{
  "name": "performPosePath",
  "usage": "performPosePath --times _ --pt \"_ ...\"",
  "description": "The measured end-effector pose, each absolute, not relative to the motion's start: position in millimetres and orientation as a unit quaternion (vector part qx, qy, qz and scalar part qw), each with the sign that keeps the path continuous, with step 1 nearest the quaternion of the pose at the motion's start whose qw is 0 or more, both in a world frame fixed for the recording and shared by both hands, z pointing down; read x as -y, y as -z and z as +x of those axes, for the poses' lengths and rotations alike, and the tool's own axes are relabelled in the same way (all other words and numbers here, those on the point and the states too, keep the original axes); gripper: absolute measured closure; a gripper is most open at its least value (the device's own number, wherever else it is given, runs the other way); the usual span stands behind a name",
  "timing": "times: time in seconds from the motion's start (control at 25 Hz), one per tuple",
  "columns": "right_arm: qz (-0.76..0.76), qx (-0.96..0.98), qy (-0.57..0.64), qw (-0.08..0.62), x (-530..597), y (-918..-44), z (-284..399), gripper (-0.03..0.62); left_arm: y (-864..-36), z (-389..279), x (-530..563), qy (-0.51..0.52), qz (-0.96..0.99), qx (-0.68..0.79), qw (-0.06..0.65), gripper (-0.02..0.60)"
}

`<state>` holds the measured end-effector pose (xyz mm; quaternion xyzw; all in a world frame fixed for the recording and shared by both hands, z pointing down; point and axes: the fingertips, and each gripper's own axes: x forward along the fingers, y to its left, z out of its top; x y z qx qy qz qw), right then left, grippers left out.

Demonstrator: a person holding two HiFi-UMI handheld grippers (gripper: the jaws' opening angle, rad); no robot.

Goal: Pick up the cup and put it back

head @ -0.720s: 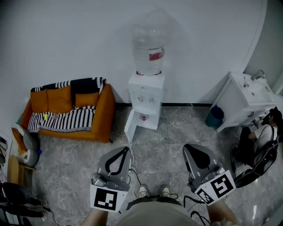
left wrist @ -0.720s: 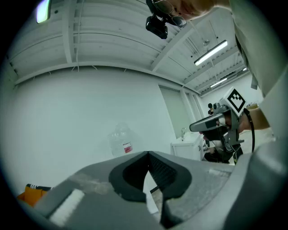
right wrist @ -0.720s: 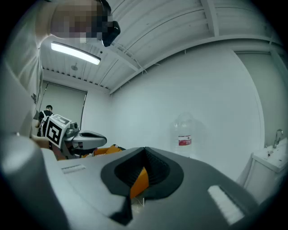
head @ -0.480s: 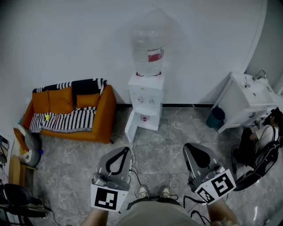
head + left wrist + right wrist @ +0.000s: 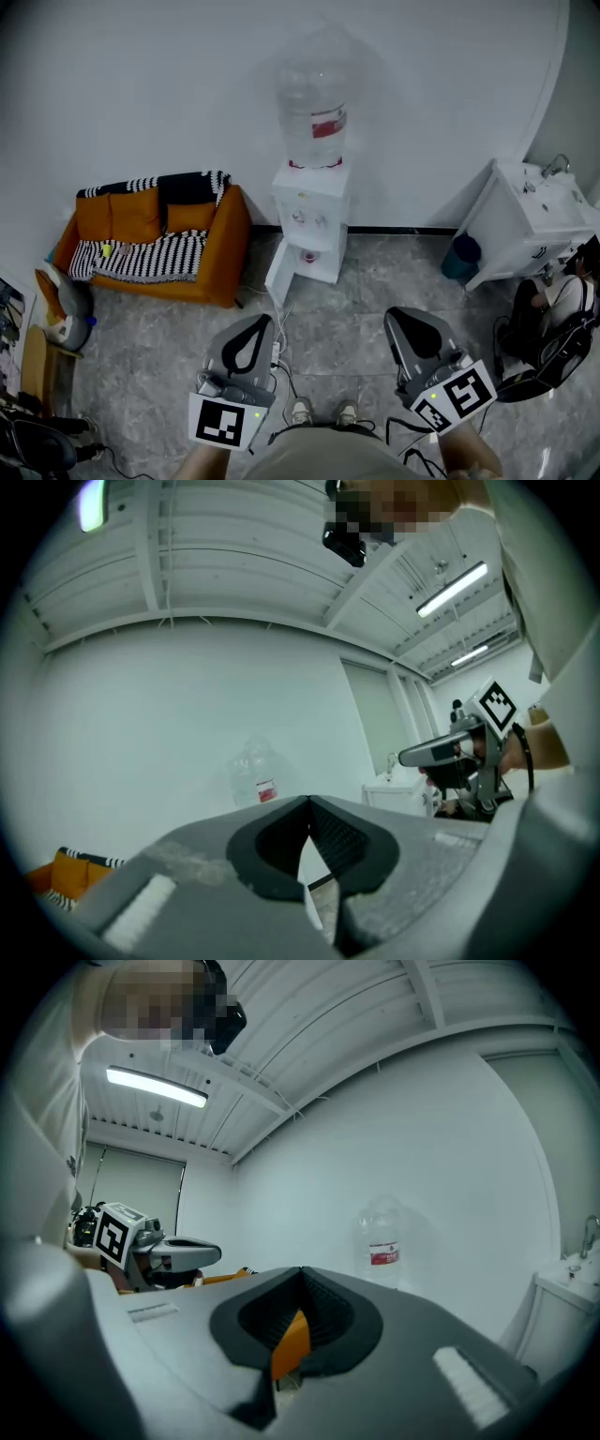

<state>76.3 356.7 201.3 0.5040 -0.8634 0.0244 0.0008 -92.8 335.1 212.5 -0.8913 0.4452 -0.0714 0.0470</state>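
Red label (image 5: 324, 123) on the water bottle (image 5: 314, 89), print too small to read

Cam layout: one head cam, two gripper cams, all facing the same wall.
Head view looks steeply down from above: water bottle (image 5: 314, 122) far off at 12 o'clock, left gripper (image 5: 263, 320) at 7, right gripper (image 5: 400, 315) at 5. Gripper views sit low and level, right behind their own jaws. Both share the distant bottle, and each catches the other gripper sideways.
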Motion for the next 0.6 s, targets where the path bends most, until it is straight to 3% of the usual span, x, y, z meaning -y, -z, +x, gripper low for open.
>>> performPosePath --times 0.04,0.12,0.16,0.4,0.6 --pt "0.504 0.863 -0.027 -0.002 -356 -202 80 0.591 -212 -90 -334 0.065 -0.89 -0.449 0.041 0.578" --pt "0.503 0.864 -0.031 -0.006 -355 -203 88 0.591 -210 -82 -334 0.061 -0.891 -0.449 0.036 0.39" --pt "0.503 0.864 -0.032 -0.006 -355 -204 92 0.591 -209 -78 -333 0.061 -0.89 -0.451 0.039 0.364" --pt "0.498 0.867 -0.034 -0.009 -358 -210 121 0.591 -196 -57 -332 0.053 -0.881 -0.463 0.079 0.353" --pt "0.487 0.873 -0.035 -0.008 -359 -215 142 0.591 -200 -37 -335 0.053 -0.874 -0.479 0.059 0.353"
